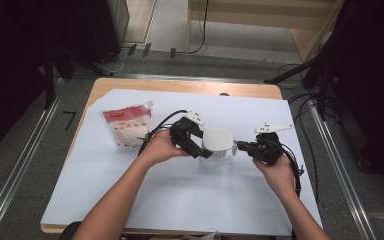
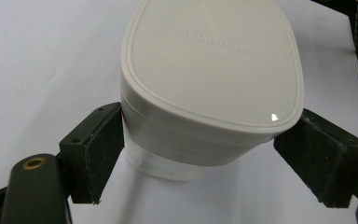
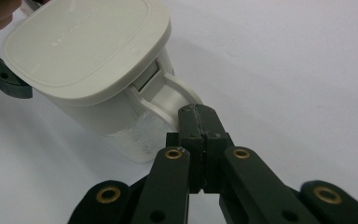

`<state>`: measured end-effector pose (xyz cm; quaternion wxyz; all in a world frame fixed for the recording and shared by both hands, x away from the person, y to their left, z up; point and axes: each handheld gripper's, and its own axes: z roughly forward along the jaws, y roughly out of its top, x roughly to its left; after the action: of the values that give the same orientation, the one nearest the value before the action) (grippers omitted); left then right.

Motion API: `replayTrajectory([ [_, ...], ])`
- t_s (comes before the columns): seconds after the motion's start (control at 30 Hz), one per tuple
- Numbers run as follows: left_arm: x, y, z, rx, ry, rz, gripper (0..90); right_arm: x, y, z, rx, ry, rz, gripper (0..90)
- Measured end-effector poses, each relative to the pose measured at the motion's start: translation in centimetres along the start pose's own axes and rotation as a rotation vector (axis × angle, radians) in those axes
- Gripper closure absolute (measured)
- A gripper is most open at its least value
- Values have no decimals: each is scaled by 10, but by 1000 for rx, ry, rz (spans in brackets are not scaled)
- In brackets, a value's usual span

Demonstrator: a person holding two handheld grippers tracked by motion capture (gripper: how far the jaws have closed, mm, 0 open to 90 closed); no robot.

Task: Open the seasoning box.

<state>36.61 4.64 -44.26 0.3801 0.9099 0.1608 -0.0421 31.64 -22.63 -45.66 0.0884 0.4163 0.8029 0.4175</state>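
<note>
A wooden bench [image 1: 190,86] is covered by a large white sheet [image 1: 180,195], on which a white lidded jug [image 1: 216,145] is stood near the centre, with a red-and-white pouch [image 1: 128,127] laid flat towards ten o'clock.

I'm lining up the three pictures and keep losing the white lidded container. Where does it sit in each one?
High view: the white container stands centre, between the two hand-held grippers.
Left gripper view: upper centre, between the jaws.
Right gripper view: upper left, its handle at the shut jaws.
Shared landmark: the white sheet beneath it.
</note>
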Motion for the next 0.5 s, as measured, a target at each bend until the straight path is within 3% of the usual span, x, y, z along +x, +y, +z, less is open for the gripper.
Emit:
replayTrajectory([
  [0.33, -5, 5, -2, 26, 41, 27, 186, 1, 0, 0, -1, -6, -6, 900],
  [0.4, -4, 5, -3, 20, 26, 9, 187, 1, 0, 0, -1, -9, -6, 900],
  [0.5, -4, 6, -6, -3, 28, 14, 193, 1, 0, 0, 0, -9, -6, 900],
])
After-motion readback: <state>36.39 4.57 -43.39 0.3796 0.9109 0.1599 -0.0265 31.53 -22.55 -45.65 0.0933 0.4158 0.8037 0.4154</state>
